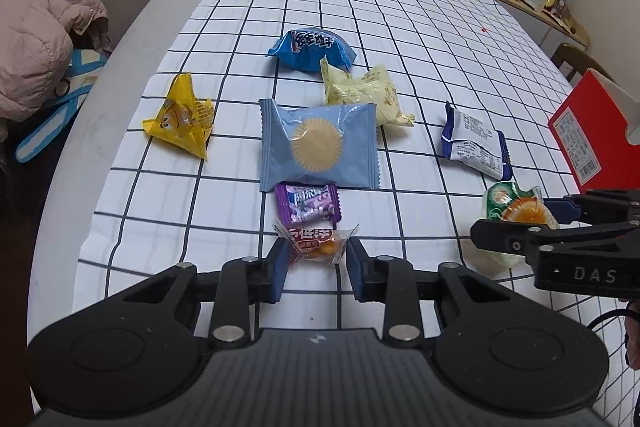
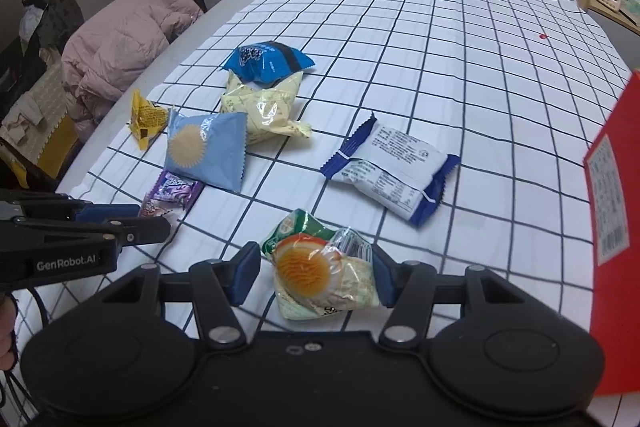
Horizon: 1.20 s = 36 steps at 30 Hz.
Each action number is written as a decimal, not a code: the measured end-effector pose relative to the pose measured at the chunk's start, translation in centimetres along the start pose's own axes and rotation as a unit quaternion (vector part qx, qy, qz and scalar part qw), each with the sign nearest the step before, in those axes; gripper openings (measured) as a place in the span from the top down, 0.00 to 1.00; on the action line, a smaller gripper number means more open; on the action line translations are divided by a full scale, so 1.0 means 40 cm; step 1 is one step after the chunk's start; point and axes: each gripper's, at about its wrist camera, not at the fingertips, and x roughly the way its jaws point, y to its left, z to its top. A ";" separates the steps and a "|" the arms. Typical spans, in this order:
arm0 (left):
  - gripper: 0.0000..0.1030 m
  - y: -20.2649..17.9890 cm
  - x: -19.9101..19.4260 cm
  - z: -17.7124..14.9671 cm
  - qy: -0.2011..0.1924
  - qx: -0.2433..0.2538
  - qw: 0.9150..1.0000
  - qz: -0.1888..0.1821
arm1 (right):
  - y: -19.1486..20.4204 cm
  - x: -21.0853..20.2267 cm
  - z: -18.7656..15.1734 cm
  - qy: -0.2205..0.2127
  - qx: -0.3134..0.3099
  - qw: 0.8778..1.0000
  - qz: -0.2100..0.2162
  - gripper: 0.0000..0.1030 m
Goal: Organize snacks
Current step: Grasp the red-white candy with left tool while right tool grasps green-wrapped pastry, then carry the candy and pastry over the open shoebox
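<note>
Several snack packets lie on a checked cloth (image 1: pixel 400 11). My left gripper (image 1: pixel 316 259) is open around a small clear candy packet with red print (image 1: pixel 316 242); the pads flank it with small gaps. A purple candy (image 1: pixel 308 205) and a light blue packet (image 1: pixel 318 143) lie just beyond. My right gripper (image 2: pixel 316 277) is open around a green and orange jelly packet (image 2: pixel 320 271), which also shows in the left wrist view (image 1: pixel 516 207). Its right pad touches the packet; the left pad stands apart.
A yellow triangular packet (image 1: pixel 182 117), a blue bag (image 1: pixel 312 49), a cream packet (image 1: pixel 366 93) and a white and blue packet (image 1: pixel 476 143) lie farther on. A red box (image 2: pixel 616 227) stands at the right. A pink jacket (image 1: pixel 40 31) hangs left of the table.
</note>
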 end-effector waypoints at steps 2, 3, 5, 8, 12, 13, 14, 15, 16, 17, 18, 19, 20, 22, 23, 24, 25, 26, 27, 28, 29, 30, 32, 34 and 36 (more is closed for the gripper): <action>0.71 -0.003 -0.015 -0.005 0.000 -0.005 1.000 -0.003 | -0.001 -0.020 -0.007 -0.005 0.004 1.000 0.002 0.45; 0.71 -0.005 -0.024 -0.007 -0.001 -0.006 1.000 -0.004 | -0.001 -0.031 -0.011 -0.007 0.005 1.000 0.003 0.45; 0.71 -0.014 -0.043 -0.009 -0.003 -0.008 1.000 -0.007 | -0.001 -0.053 -0.017 -0.012 0.008 1.000 0.004 0.45; 0.71 -0.032 -0.076 -0.008 -0.010 -0.009 1.000 -0.013 | -0.003 -0.090 -0.022 -0.020 0.012 1.000 0.008 0.45; 0.71 -0.065 -0.124 -0.003 -0.021 -0.007 1.000 -0.022 | -0.010 -0.148 -0.026 -0.036 0.019 0.999 0.015 0.45; 0.71 -0.074 -0.135 -0.001 -0.023 -0.006 0.999 -0.024 | -0.013 -0.164 -0.026 -0.041 0.021 0.999 0.017 0.45; 0.71 -0.083 -0.146 0.001 -0.026 -0.006 0.999 -0.027 | -0.016 -0.180 -0.027 -0.045 0.022 0.999 0.018 0.45; 0.71 -0.092 -0.157 0.003 -0.029 -0.005 0.999 -0.029 | -0.019 -0.198 -0.028 -0.049 0.023 0.998 0.019 0.45; 0.71 -0.106 -0.170 0.004 -0.032 -0.002 0.999 -0.031 | -0.022 -0.215 -0.029 -0.054 0.024 0.998 0.021 0.45; 0.71 -0.118 -0.180 0.006 -0.034 0.000 0.999 -0.032 | -0.025 -0.232 -0.030 -0.058 0.024 0.998 0.021 0.45; 0.71 -0.130 -0.189 0.008 -0.036 0.002 0.999 -0.035 | -0.030 -0.249 -0.031 -0.062 0.024 0.998 0.022 0.45; 0.71 -0.146 -0.199 0.010 -0.038 0.005 0.999 -0.038 | -0.036 -0.266 -0.033 -0.067 0.025 0.997 0.022 0.45; 0.71 -0.160 -0.208 0.011 -0.040 0.008 0.998 -0.041 | -0.042 -0.282 -0.035 -0.070 0.026 0.997 0.022 0.45; 0.71 -0.192 -0.226 0.015 -0.045 0.015 0.998 -0.045 | -0.056 -0.314 -0.039 -0.077 0.029 0.996 0.022 0.45; 0.71 -0.210 -0.234 0.018 -0.046 0.019 0.998 -0.048 | -0.063 -0.327 -0.041 -0.079 0.031 0.996 0.021 0.45; 0.71 -0.226 -0.242 0.020 -0.048 0.022 0.997 -0.051 | -0.072 -0.341 -0.044 -0.082 0.032 0.996 0.020 0.45; 0.71 -0.246 -0.251 0.022 -0.050 0.027 0.997 -0.056 | -0.080 -0.356 -0.047 -0.084 0.034 0.996 0.019 0.45; 0.71 -0.264 -0.259 0.024 -0.053 0.030 0.996 -0.059 | -0.090 -0.371 -0.050 -0.086 0.035 0.996 0.017 0.45; 0.71 -0.284 -0.267 0.026 -0.055 0.035 0.996 -0.062 | -0.100 -0.384 -0.053 -0.088 0.036 0.995 0.016 0.45; 0.71 -0.302 -0.275 0.028 -0.058 0.039 0.995 -0.066 | -0.111 -0.398 -0.056 -0.091 0.037 0.995 0.015 0.45; 0.71 -0.321 -0.282 0.030 -0.061 0.043 0.995 -0.070 | -0.124 -0.412 -0.059 -0.095 0.038 0.995 0.012 0.45; 0.71 -0.340 -0.287 0.033 -0.063 0.047 0.994 -0.073 | -0.137 -0.426 -0.062 -0.098 0.040 0.994 0.010 0.45; 0.71 -0.381 -0.297 0.038 -0.066 0.055 0.993 -0.080 | -0.166 -0.451 -0.068 -0.103 0.046 0.994 0.007 0.45; 0.71 -0.423 -0.303 0.044 -0.068 0.064 0.992 -0.086 | -0.195 -0.476 -0.075 -0.109 0.049 0.993 0.000 0.45; 0.71 -0.464 -0.307 0.049 -0.071 0.072 0.991 -0.091 | -0.227 -0.498 -0.081 -0.114 0.053 0.992 -0.006 0.45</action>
